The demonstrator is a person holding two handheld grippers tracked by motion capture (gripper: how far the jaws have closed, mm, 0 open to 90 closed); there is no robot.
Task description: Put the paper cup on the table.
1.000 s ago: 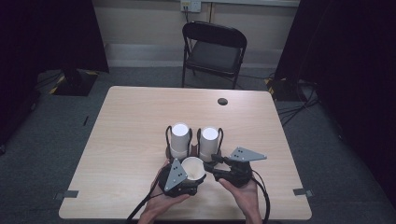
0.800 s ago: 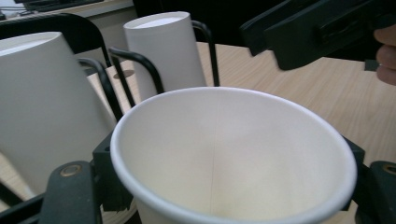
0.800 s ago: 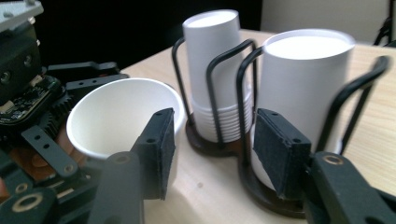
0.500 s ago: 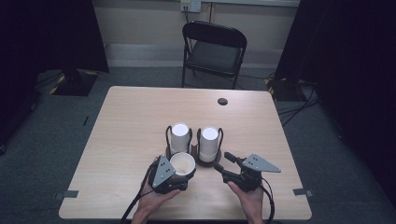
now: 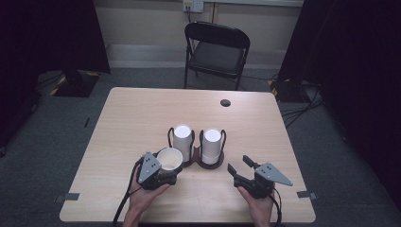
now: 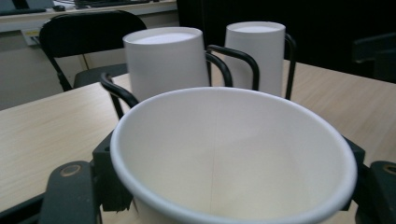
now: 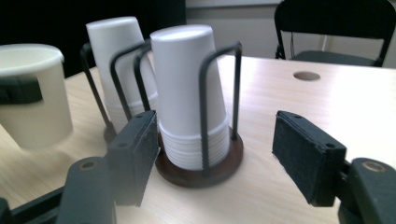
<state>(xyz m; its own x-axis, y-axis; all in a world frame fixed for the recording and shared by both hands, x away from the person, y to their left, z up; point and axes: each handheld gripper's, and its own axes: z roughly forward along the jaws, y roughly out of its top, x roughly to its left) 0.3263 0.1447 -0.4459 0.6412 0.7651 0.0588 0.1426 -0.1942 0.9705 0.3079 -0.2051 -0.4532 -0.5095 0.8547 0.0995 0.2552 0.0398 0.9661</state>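
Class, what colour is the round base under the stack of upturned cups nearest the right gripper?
Dark brown base, clearest in the right gripper view.

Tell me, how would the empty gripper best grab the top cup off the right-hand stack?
Probably by the side wall near its closed top, coming in level from the person's side. The stack stands upside down in a wire holder whose uprights cover part of the lower wall, so only the upper part is free. The right gripper already faces it, jaws open.

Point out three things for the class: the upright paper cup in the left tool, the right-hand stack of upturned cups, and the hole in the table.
upright paper cup [image 5: 169,159], high view, inner wall
right-hand cup stack [image 5: 212,146], high view, side wall
table hole [image 5: 225,102], high view, centre
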